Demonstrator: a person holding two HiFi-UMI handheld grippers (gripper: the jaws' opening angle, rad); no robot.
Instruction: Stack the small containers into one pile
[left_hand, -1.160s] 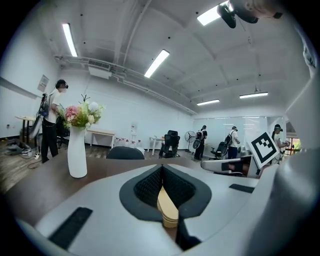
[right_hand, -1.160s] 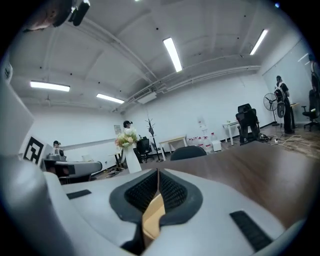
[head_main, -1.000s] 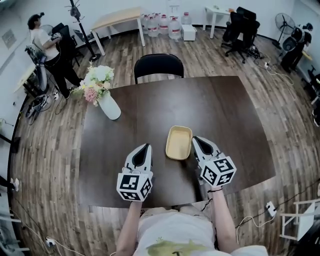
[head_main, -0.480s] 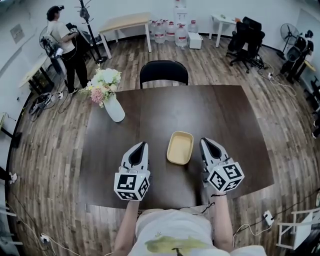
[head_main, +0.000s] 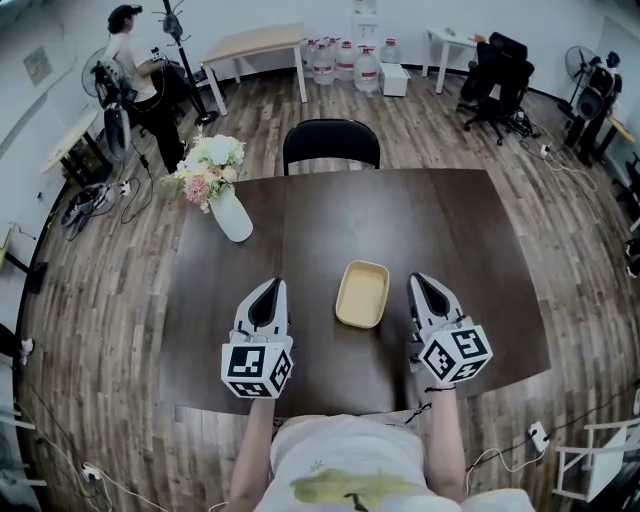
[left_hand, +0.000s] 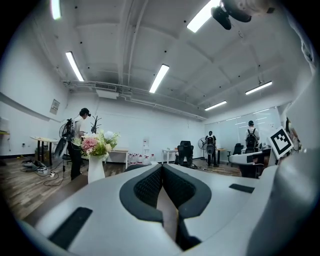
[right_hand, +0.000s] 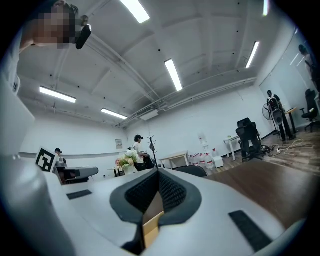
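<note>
- Container (head_main: 362, 294): you have one shallow yellow tray in sight. It sits flat on the tabletop (head_main: 450, 230), well apart from the vase (head_main: 232, 215), to the vase's right and nearer you. Whether others are nested inside it cannot be told from above.
- Left tongs (head_main: 268, 288): closed on nothing, on your side of the vase. They lie between the vase and the container, clear of the container's left edge.
- Right tongs (head_main: 419, 282): closed and empty too, on the far side of the container from the vase and just beside its right edge without touching it.
- Likely trouble: with both tongs closed, any approach pushes rather than grips. A closed tip meeting the low wall would probably slide or spin the container on the smooth tabletop.
- If it is already a pile, pinching only the top rim could lift one tray and leave the rest behind, or tip the lot.
- A wide swing of the left tongs toward the vase could knock it over, since it looks top-heavy with flowers.
</note>
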